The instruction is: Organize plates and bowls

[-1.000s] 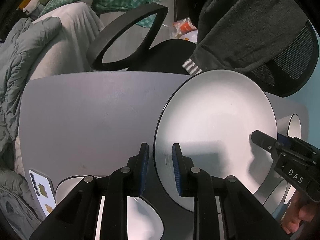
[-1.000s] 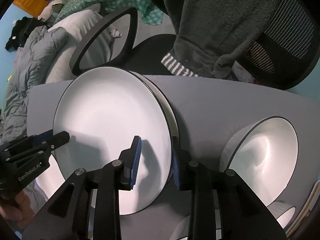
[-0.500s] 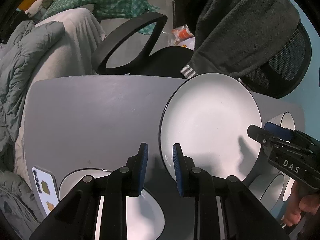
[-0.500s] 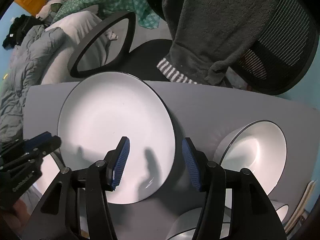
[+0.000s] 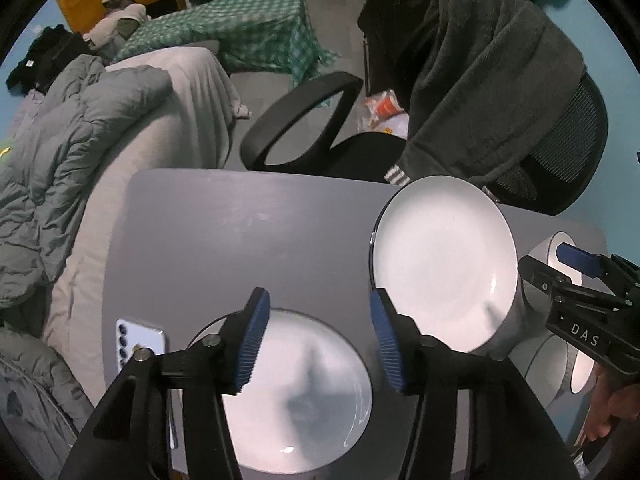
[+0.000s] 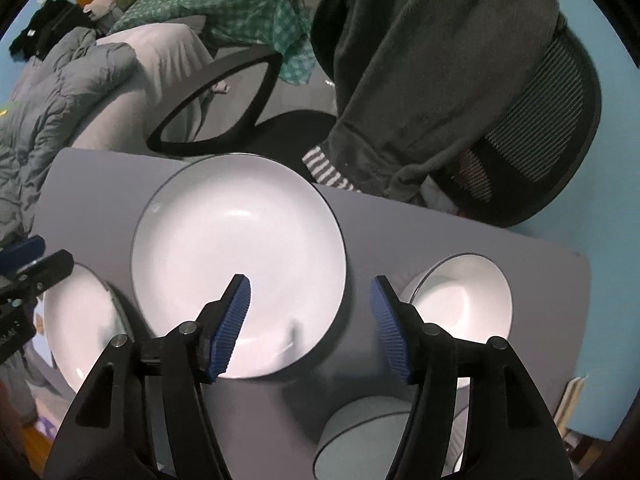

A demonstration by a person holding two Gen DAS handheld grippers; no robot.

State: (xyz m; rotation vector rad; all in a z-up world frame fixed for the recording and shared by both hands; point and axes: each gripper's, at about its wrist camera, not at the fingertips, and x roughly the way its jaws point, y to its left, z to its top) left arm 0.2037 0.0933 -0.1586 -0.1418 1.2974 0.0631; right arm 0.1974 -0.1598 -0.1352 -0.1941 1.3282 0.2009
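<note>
Beneath parted right hand-held gripper (image 6: 310,326): plate (image 6: 240,256)

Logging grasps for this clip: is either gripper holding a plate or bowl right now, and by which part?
Nothing is held. The left gripper and the right gripper are both open, empty, above the plates.

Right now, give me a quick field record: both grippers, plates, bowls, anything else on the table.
left gripper: open, empty, above near plate
right gripper: open, empty, over edge of far plate
far plate: flat on grey table, released
bowls: one upright, one grey-sided bowl nearer the camera
other: phone at the table's left edge
</note>
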